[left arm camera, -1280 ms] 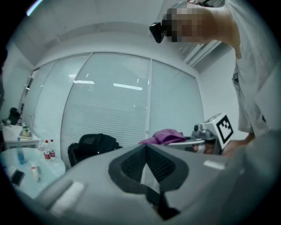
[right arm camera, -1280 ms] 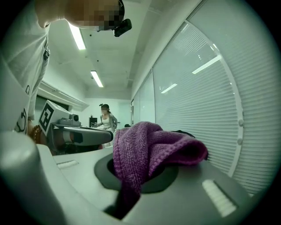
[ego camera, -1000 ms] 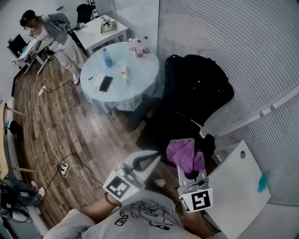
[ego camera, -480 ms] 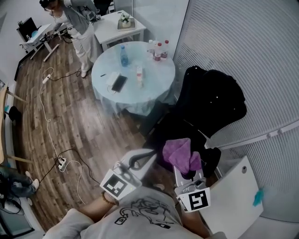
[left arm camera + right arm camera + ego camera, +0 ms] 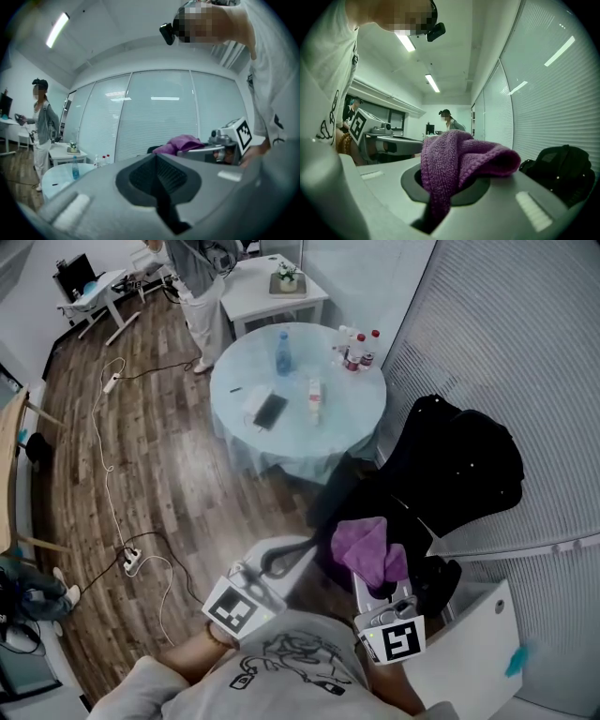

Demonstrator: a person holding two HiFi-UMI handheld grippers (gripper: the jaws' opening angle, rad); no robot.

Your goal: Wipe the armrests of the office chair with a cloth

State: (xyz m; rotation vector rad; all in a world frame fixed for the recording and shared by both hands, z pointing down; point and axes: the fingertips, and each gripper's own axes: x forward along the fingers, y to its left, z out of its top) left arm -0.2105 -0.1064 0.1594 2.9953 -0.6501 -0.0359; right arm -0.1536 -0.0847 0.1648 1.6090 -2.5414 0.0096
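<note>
**Visitor:** How many grippers, and what are they doing?

**Onlooker:** Two, both held low in front of the person. The right gripper (image 5: 375, 585) is clenched on one purple cloth (image 5: 364, 549); the cloth bunches over the jaws and one fold runs down into the slot between them. The left gripper (image 5: 298, 554) has its jaws pressed together with nothing in them.

**Visitor:** Where is the cloth in relation to the chair?

**Onlooker:** There is one black office chair (image 5: 469, 465), standing by the ribbed wall. The cloth hangs over its near edge, just beside the left gripper. From here I cannot tell the armrests apart from the rest of the dark frame, nor whether the cloth touches them.

**Visitor:** Anything else in the room?

**Onlooker:** One round table (image 5: 347, 413) just beyond the chair. On it are one blue bottle (image 5: 282, 339), three red-capped bottles (image 5: 354, 351) clustered at the far edge, and one dark phone (image 5: 269, 411). A second person (image 5: 202, 277) stands by a small white table (image 5: 253, 298).
</note>
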